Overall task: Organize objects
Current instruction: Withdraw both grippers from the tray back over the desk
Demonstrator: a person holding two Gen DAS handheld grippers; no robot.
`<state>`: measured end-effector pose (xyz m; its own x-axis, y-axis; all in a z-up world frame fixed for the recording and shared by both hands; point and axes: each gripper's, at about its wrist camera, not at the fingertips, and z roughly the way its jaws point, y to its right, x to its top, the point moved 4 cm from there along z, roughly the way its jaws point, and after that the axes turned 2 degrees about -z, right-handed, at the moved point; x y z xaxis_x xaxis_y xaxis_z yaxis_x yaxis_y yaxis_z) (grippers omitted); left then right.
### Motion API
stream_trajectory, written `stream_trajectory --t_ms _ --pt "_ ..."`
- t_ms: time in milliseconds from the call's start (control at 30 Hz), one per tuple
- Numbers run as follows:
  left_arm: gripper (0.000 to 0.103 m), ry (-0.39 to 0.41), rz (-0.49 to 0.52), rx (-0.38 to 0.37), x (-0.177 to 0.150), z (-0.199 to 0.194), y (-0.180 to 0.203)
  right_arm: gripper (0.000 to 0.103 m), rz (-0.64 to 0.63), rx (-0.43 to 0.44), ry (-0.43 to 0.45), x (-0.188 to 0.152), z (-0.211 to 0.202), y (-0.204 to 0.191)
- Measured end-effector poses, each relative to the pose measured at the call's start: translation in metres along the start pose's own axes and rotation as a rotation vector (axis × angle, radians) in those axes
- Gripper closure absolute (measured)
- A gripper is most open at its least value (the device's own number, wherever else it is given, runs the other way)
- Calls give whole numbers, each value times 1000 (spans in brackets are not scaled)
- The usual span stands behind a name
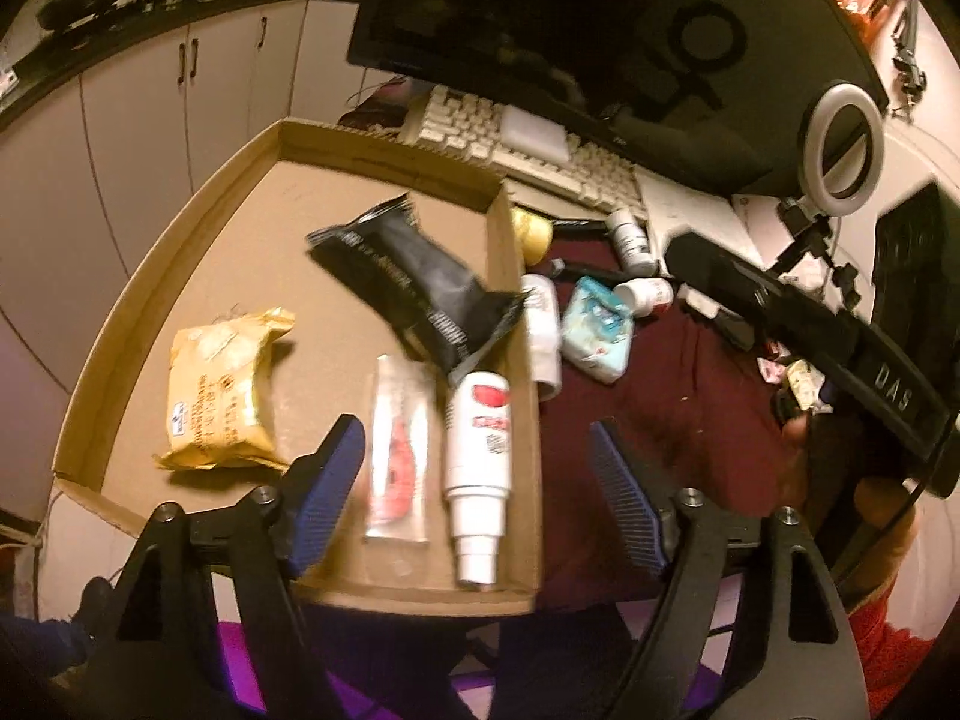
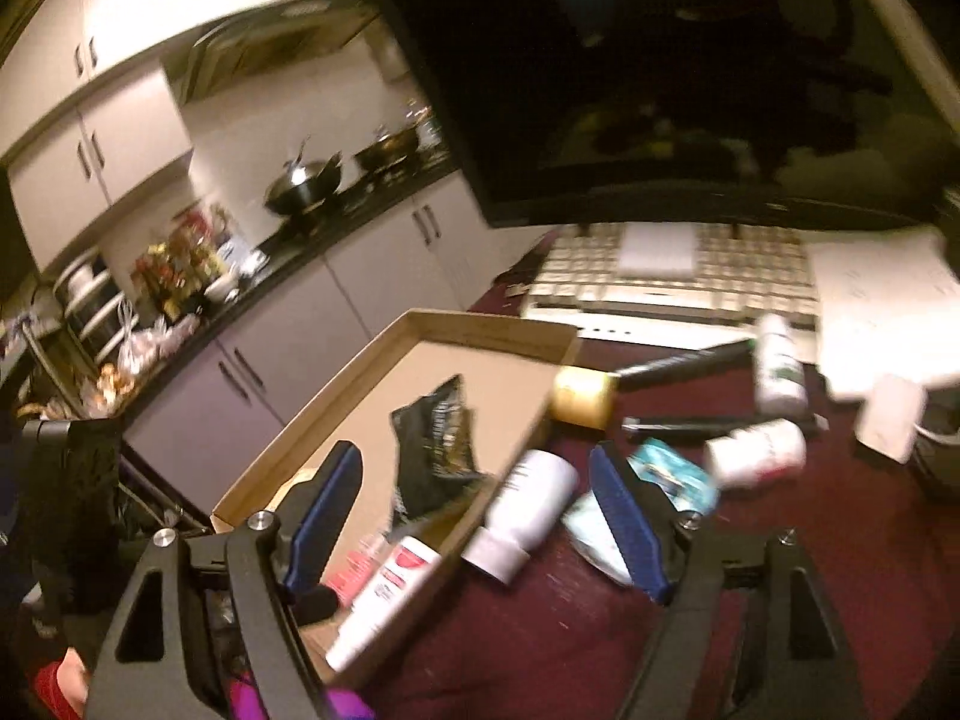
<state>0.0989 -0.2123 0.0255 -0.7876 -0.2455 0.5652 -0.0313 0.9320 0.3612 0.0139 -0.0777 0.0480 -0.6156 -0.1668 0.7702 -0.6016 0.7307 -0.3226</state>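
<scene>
Cardboard tray (image 1: pixel 180 294): shallow, open-topped, on the counter (image 1: pixel 672 420) ahead of the left claw (image 1: pixel 477 480). Black pouch (image 1: pixel 414 288): inside the tray, beyond that claw, long axis slanting from far-left to near-right, one end over the tray's right wall. Yellow packet (image 1: pixel 222 390): flat in the tray, left of the claw, lengthwise toward it. White spray bottle (image 1: pixel 478 468): between the spread claw pads, untouched, nozzle pointing back at the claw. Clear sachet (image 1: pixel 396 450): just left of the bottle, parallel to it. Left claw: apart, empty. Right claw (image 2: pixel 477 516): apart, empty; a white bottle (image 2: pixel 528 510) lies ahead between its fingers, cap toward the claw.
</scene>
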Motion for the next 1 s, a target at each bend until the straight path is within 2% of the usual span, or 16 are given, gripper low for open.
stream_trajectory --t_ms 200,400,567,733,867,1000 --pt "24 8 30 -57 3 -1 24 21 109 -77 33 -22 -35 44" --pt "24 -26 77 -107 8 17 51 21 246 -182 17 -57 -54 97" --pt "24 -68 123 -127 14 37 75 21 278 -224 23 -69 -67 116" --pt "24 -142 242 -91 25 72 108 21 298 -231 29 -71 -72 121" --pt "24 -199 288 -53 29 104 119 21 295 -226 27 -73 -72 122" --pt "24 -200 331 -15 34 120 128 21 294 -224 21 -75 -72 122"
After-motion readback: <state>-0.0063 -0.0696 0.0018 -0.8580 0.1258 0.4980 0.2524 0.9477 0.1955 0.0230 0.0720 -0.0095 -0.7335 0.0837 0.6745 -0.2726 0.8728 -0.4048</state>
